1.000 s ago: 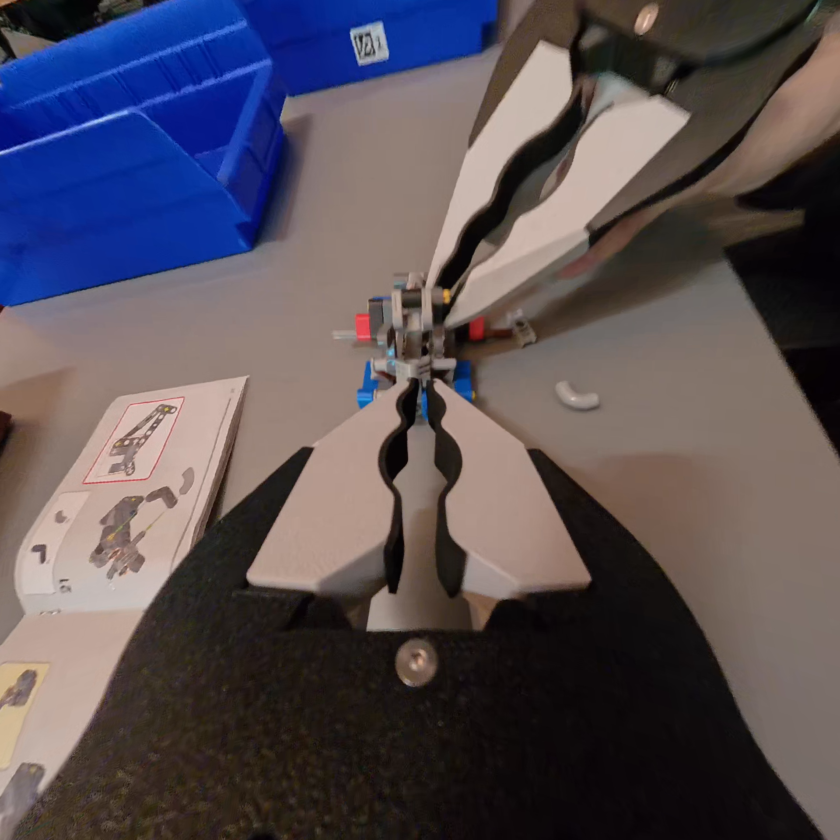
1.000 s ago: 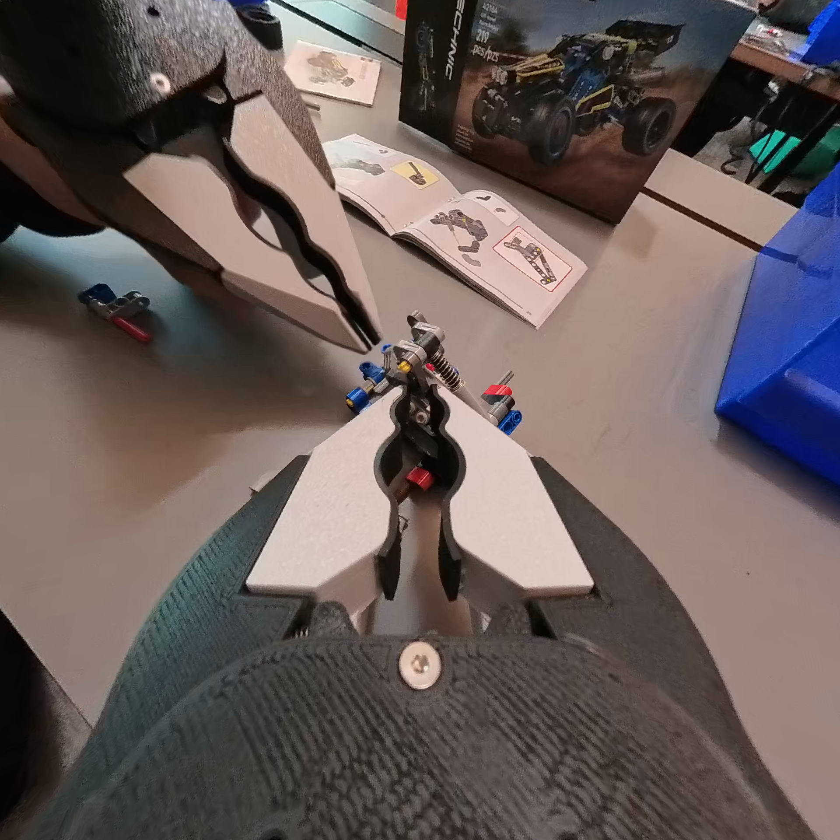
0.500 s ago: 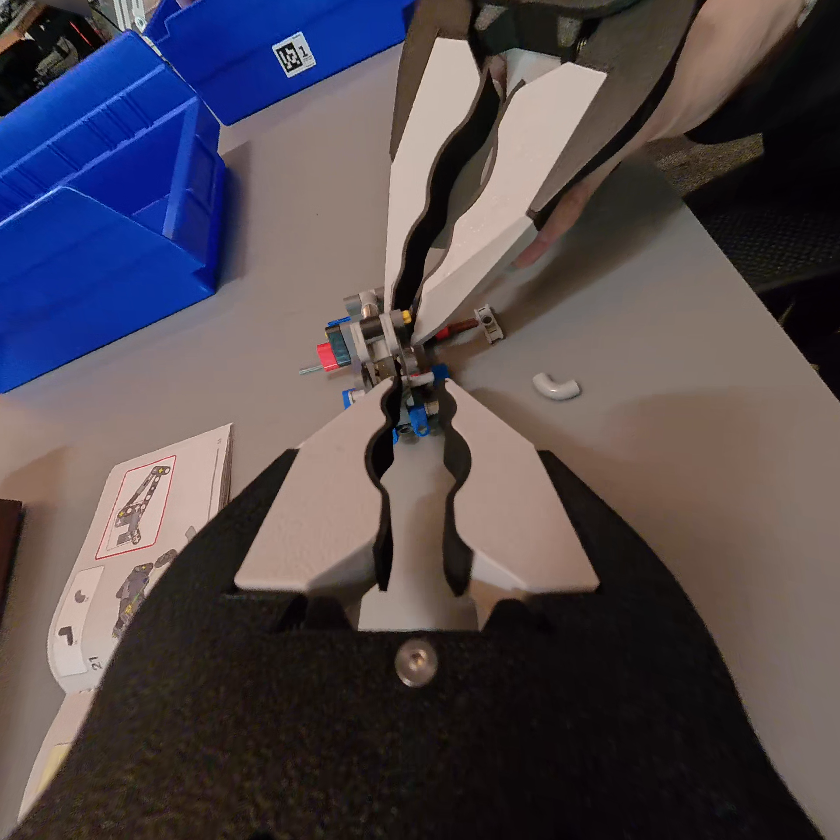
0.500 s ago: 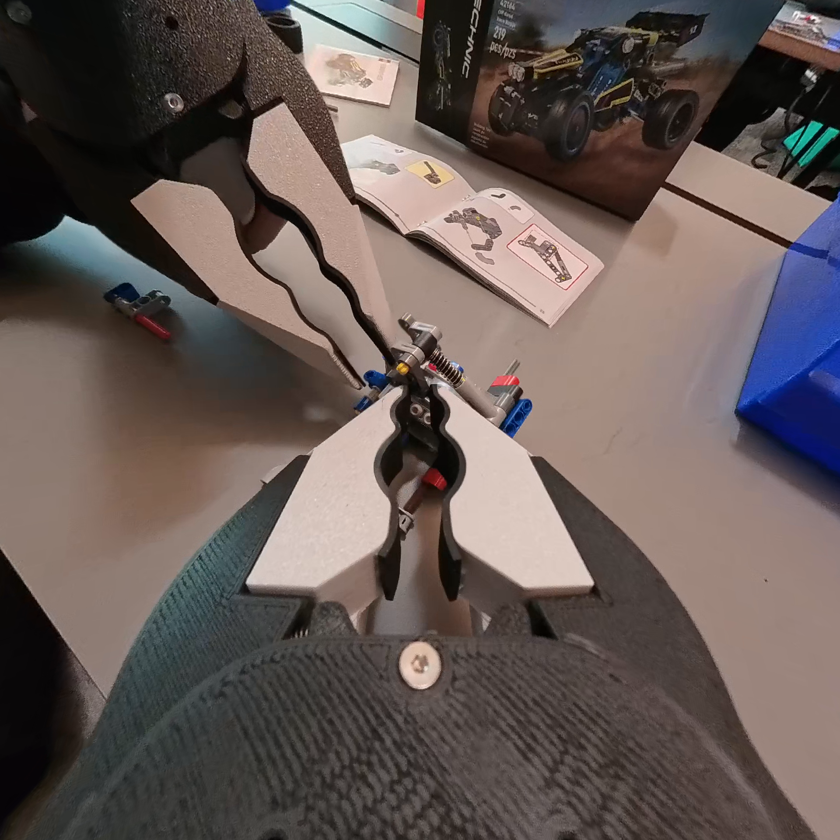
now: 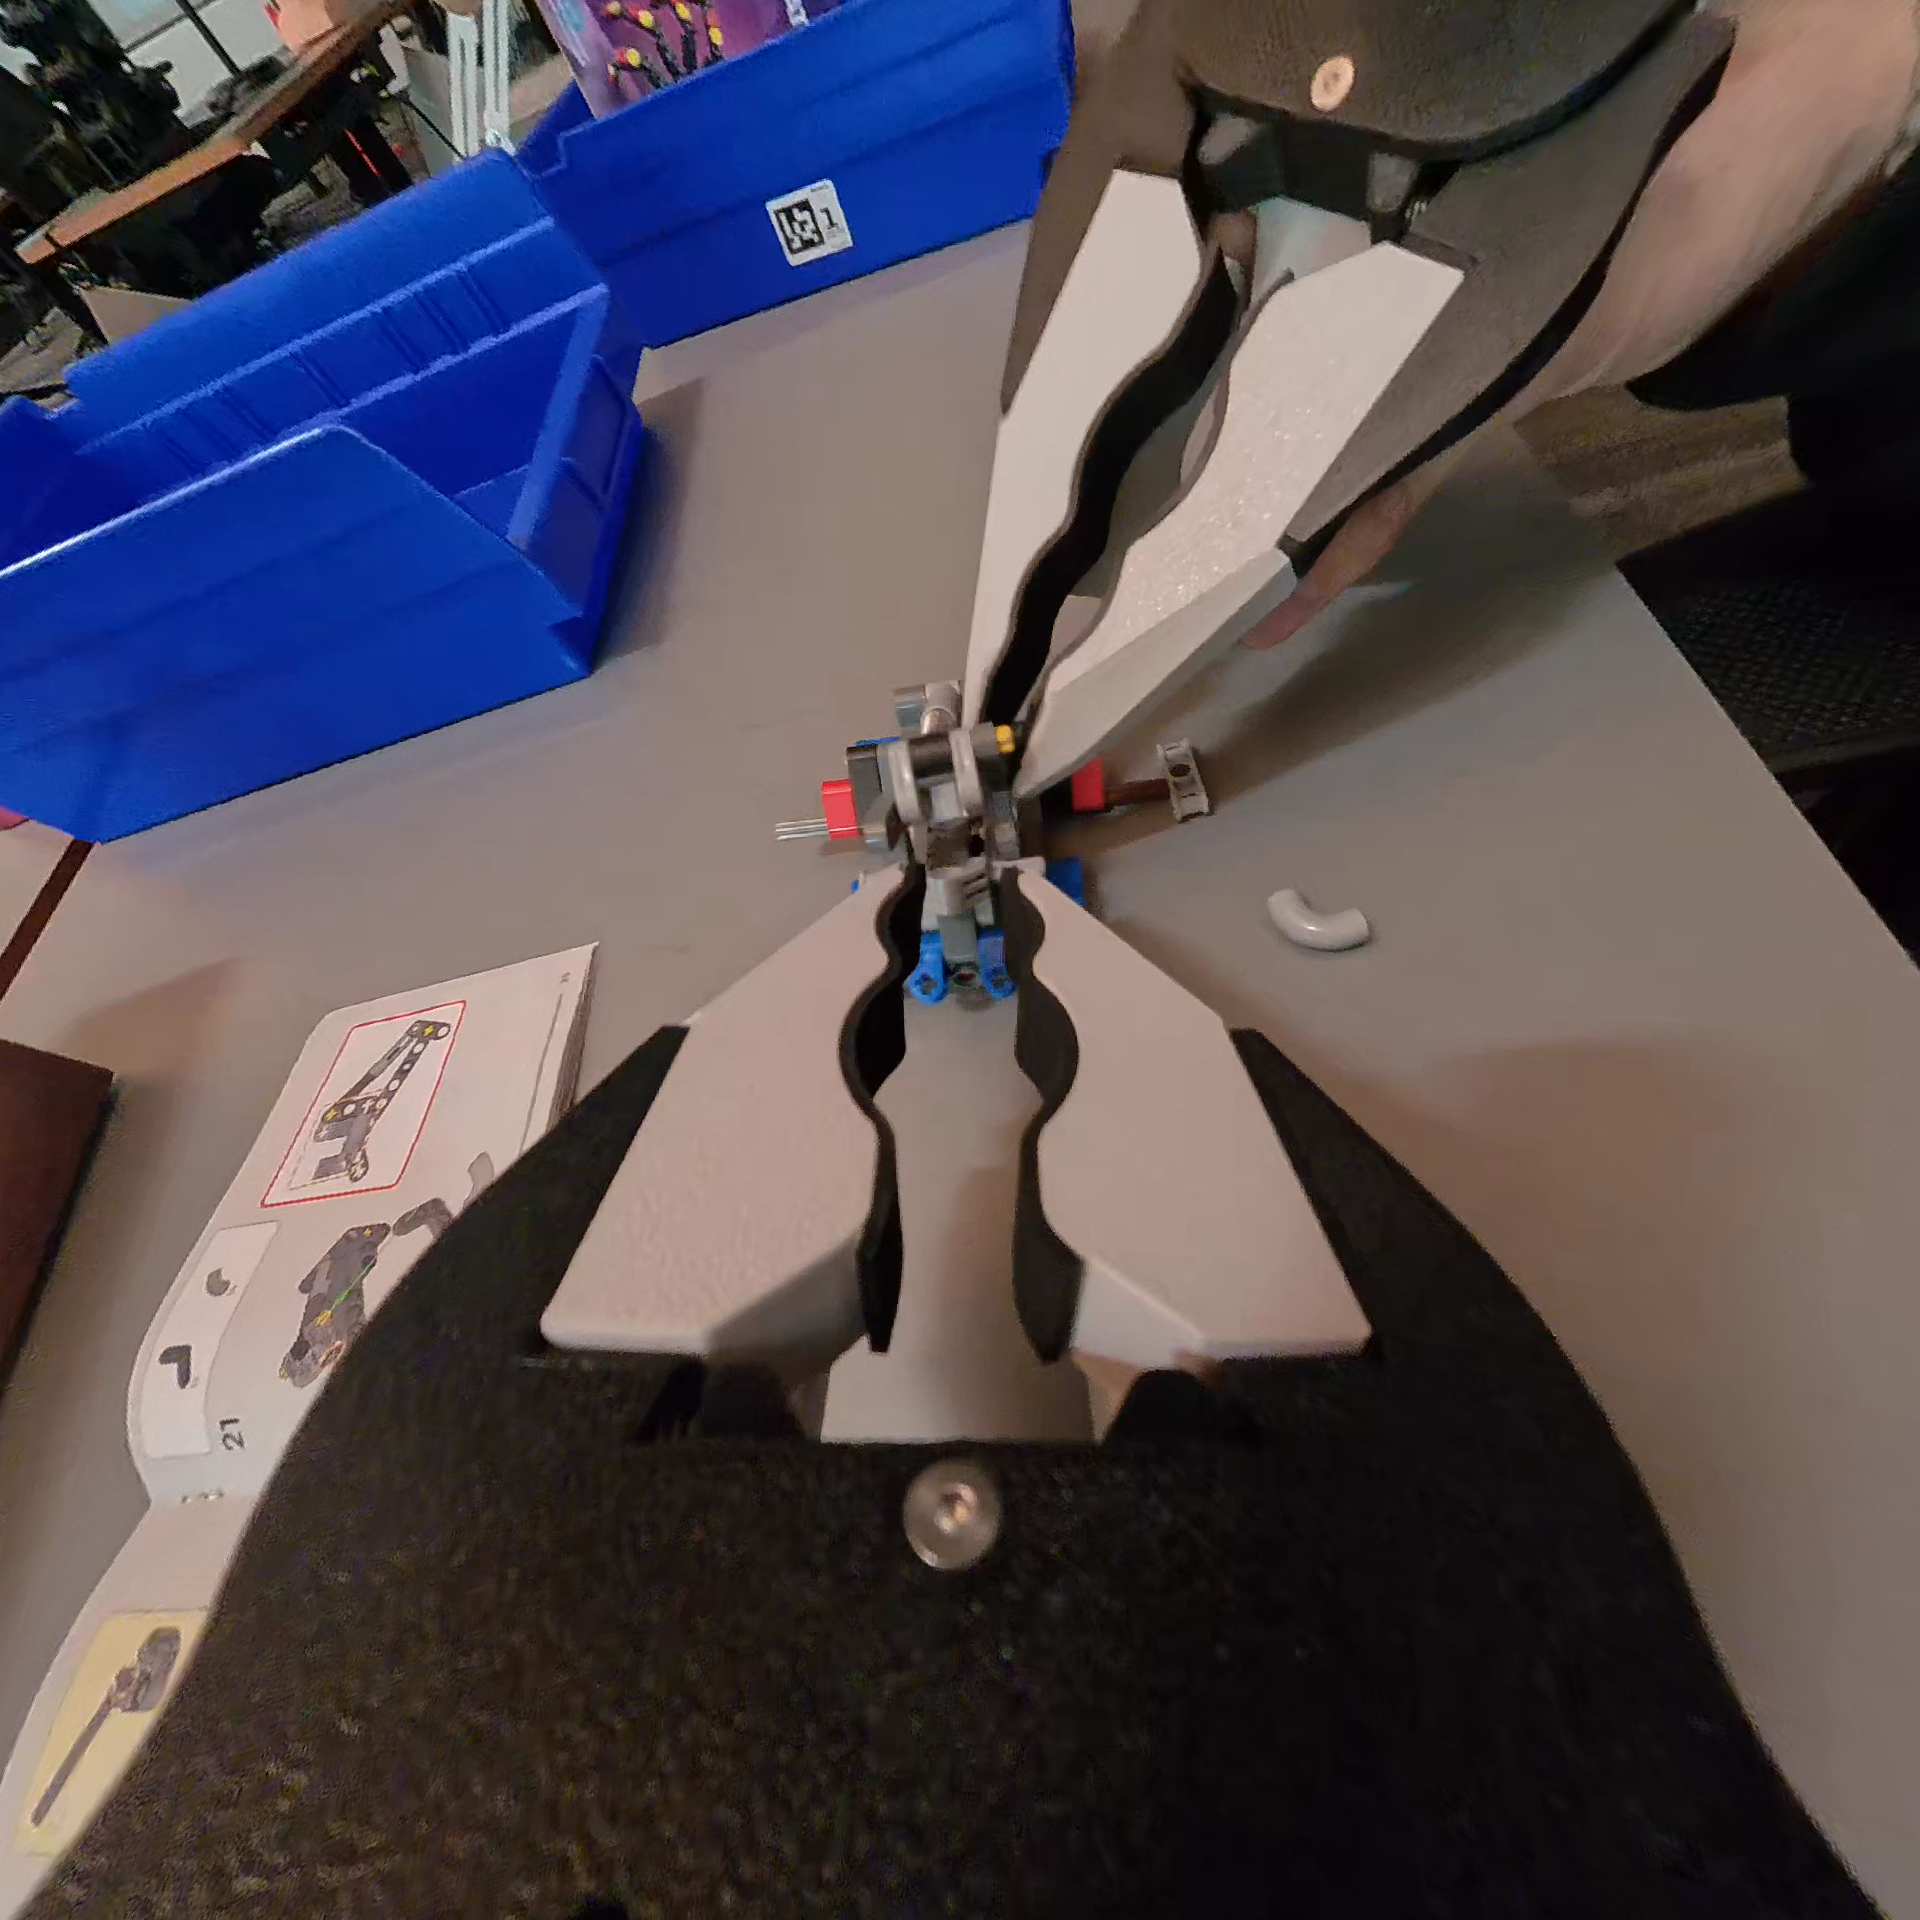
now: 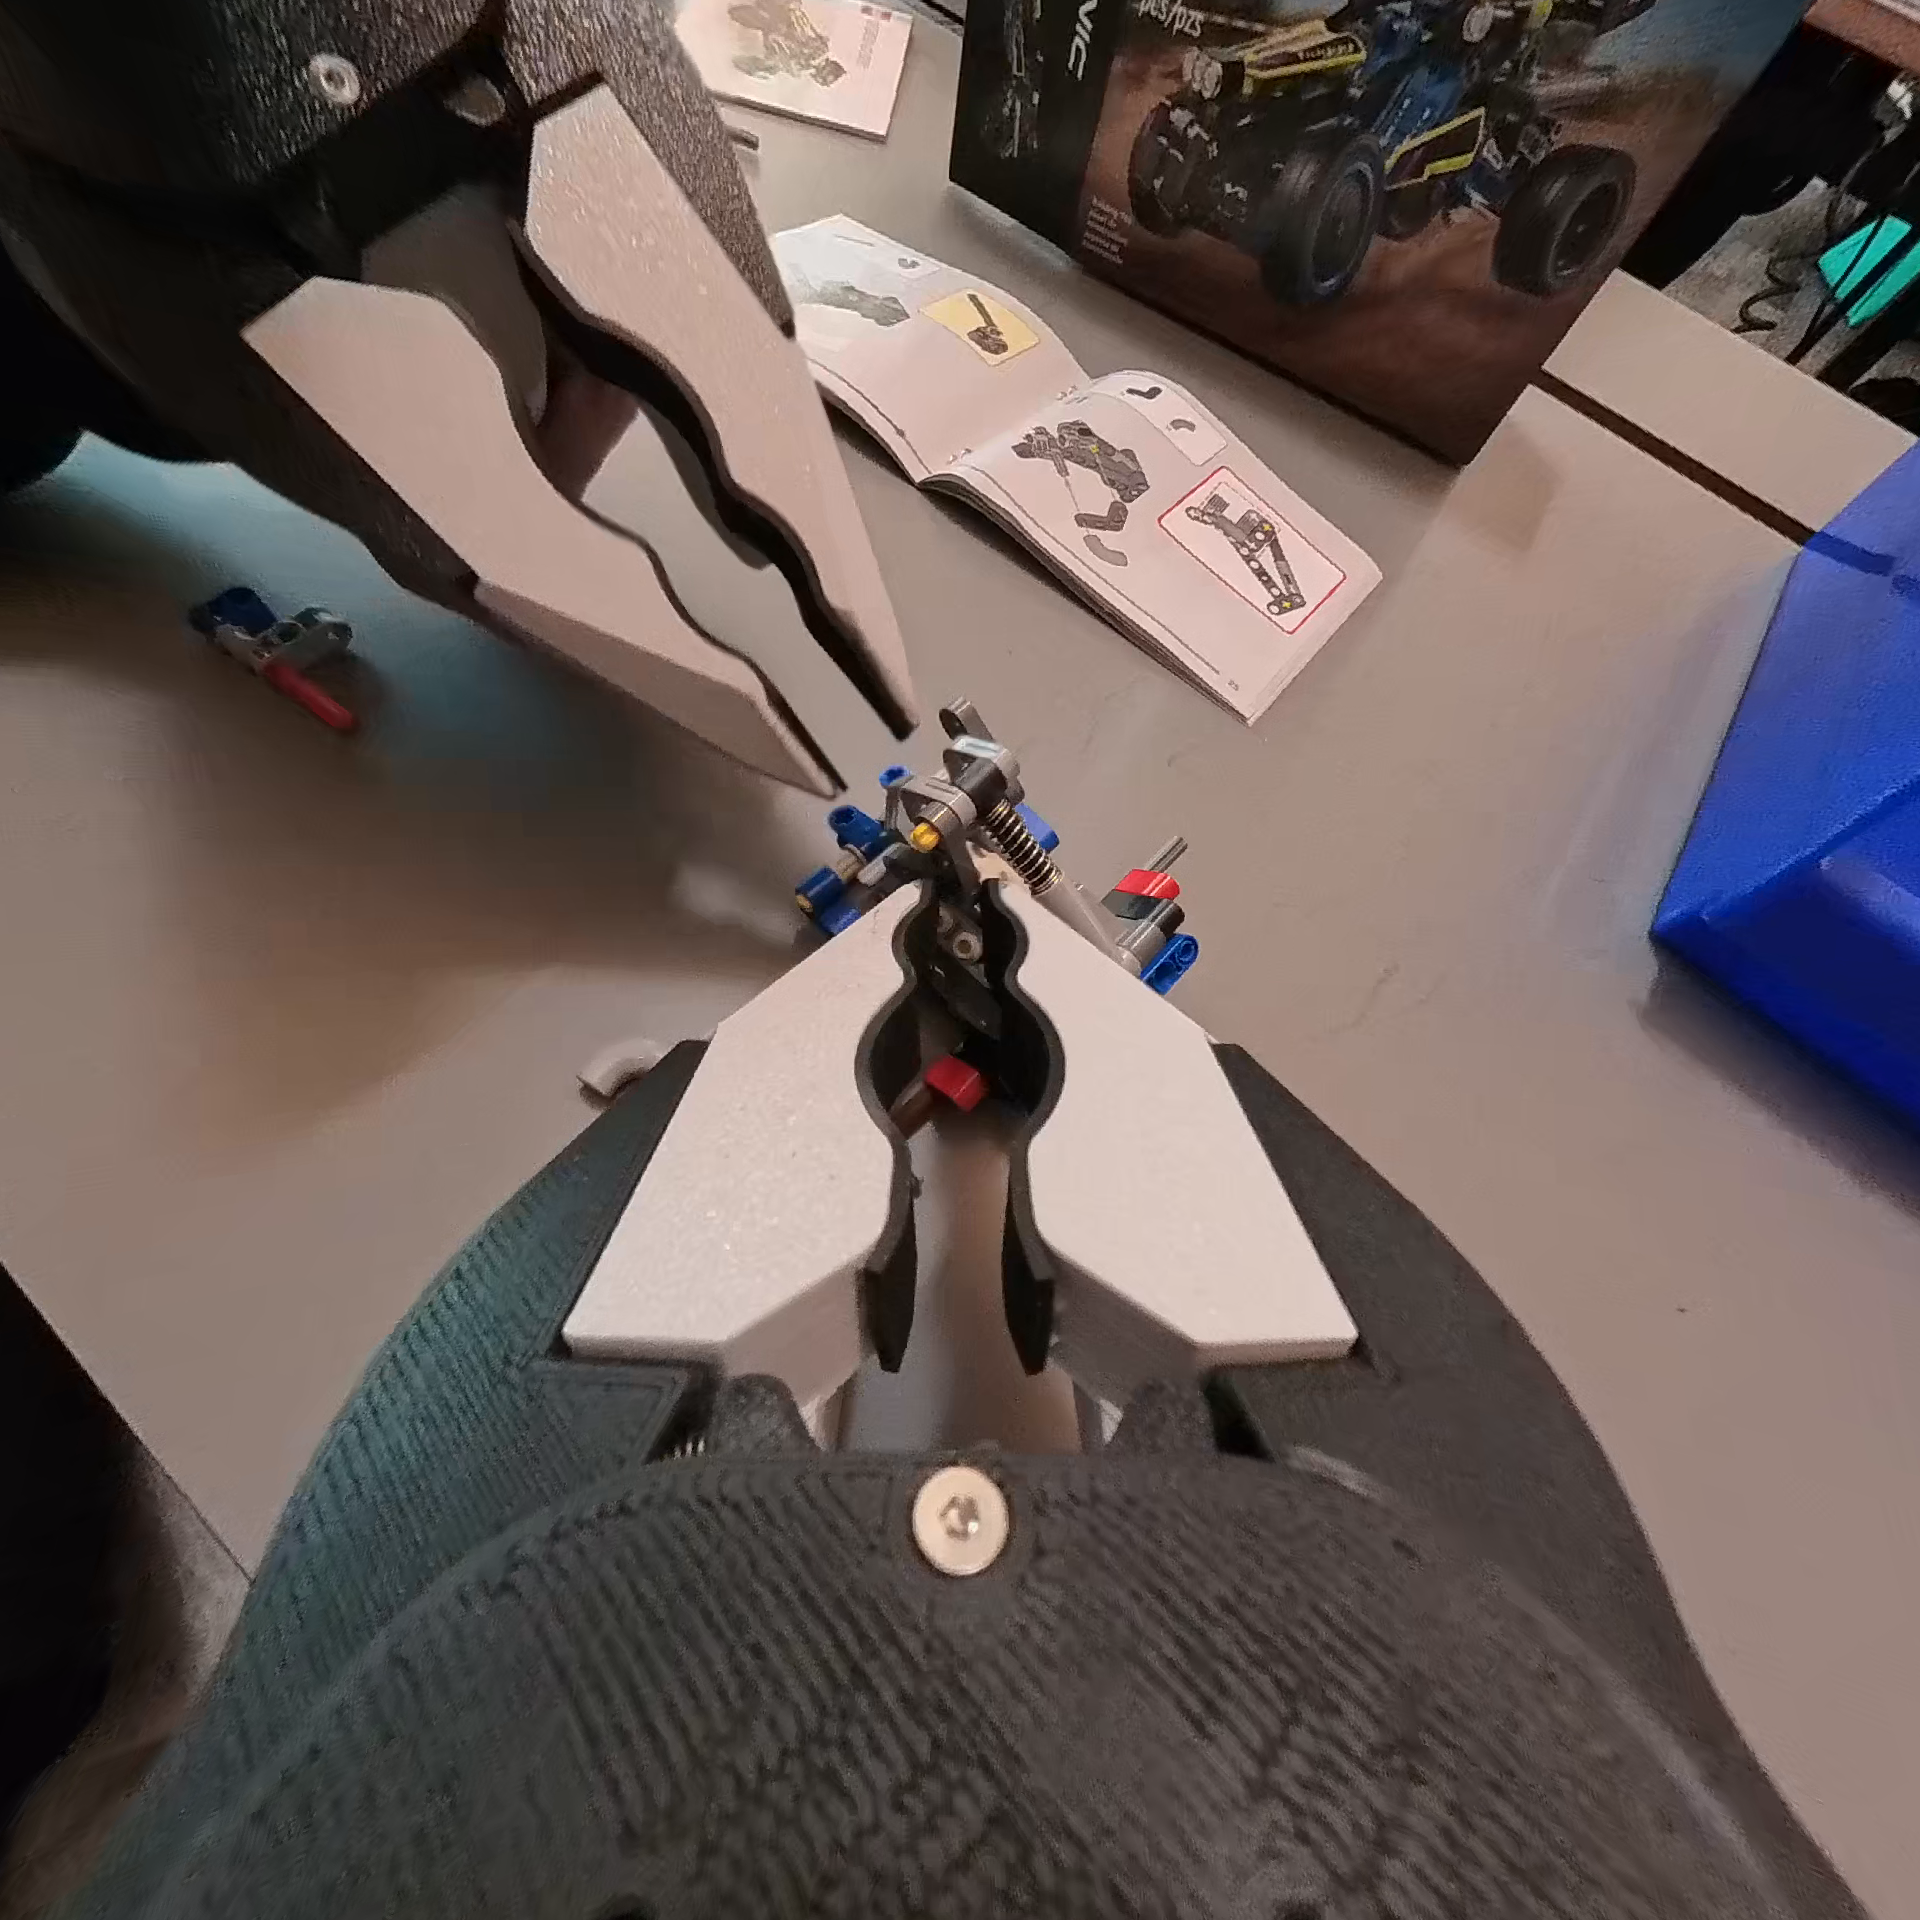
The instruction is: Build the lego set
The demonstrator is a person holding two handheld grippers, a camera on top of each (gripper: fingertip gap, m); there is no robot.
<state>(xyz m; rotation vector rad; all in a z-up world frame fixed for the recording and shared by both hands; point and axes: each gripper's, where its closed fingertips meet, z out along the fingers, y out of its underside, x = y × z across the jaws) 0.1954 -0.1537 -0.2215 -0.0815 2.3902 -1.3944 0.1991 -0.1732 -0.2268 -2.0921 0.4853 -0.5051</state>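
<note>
Right hand-held gripper (image 6: pixel 961 914) clamps the brick assembly (image 6: pixel 977 821) on the table (image 6: pixel 1455 1039); left hand-held gripper (image 6: pixel 873 758), narrowly parted, holds nothing.

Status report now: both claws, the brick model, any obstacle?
Right claw shut on grey-and-blue brick model. Left claw open, tips just short of the model. Loose white curved piece beside it on grey table.

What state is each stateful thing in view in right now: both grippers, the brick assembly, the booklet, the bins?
Left gripper: jaws open, tips just short of the assembly.
Right gripper: shut on the assembly.
Grey-and-blue toy brick assembly with a black spring: standing on the grey table.
White instruction booklet: lying open.
Blue plastic bins: open-topped, contents hidden.
</note>
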